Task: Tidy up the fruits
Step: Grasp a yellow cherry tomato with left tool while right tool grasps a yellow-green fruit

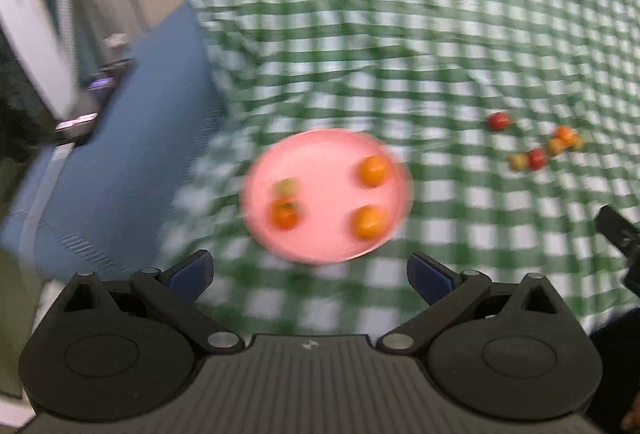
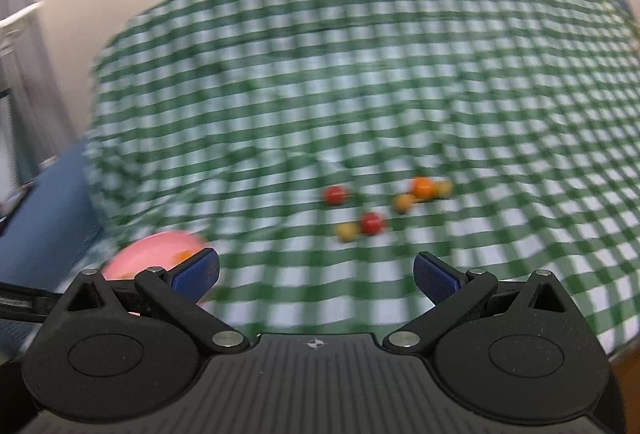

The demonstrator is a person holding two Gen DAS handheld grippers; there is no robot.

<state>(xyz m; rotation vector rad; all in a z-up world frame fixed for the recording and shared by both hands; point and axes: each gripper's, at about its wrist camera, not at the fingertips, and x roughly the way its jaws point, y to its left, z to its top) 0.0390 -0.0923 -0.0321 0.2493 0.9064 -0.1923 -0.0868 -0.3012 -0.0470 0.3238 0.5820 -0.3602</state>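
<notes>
- Left wrist view: my left hand-held gripper (image 1: 310,276) is released, its two blue pads spread wide with nothing between them. I hold it above the near edge of the pink plate (image 1: 320,154), I think because this hand serves the plate side.
- The pink plate lies on the worktop, which is covered with a green checked cloth (image 1: 400,34). On the plate are four small fruits: two orange ones (image 1: 373,171) on its right part, one above the other, and on its left part a red-orange one (image 1: 285,214) with a pale greenish one (image 1: 286,187) just beside it. They lie apart from each other, not in a heap.
- To the right of the plate, well apart from it, a loose group of small fruits (image 1: 536,159) lies directly on the cloth, red, orange and yellowish. The picture is blurred, so I cannot count them surely here.
- At the left a blue surface (image 1: 120,154) shows beside the cloth; what it is I cannot tell.
- Right wrist view: my right hand-held gripper (image 2: 316,276) is also released and carries nothing. It points toward the loose fruits, so I judge it is placed to pick the next one.
- Ahead of it I see about six fruits on the cloth: a red one (image 2: 335,195) alone at the left, another red one (image 2: 372,223) touching or nearly touching a yellow one (image 2: 347,231), and an orange cluster (image 2: 424,190) farther right.
- The plate shows only partly at the lower left, behind my left pad.
</notes>
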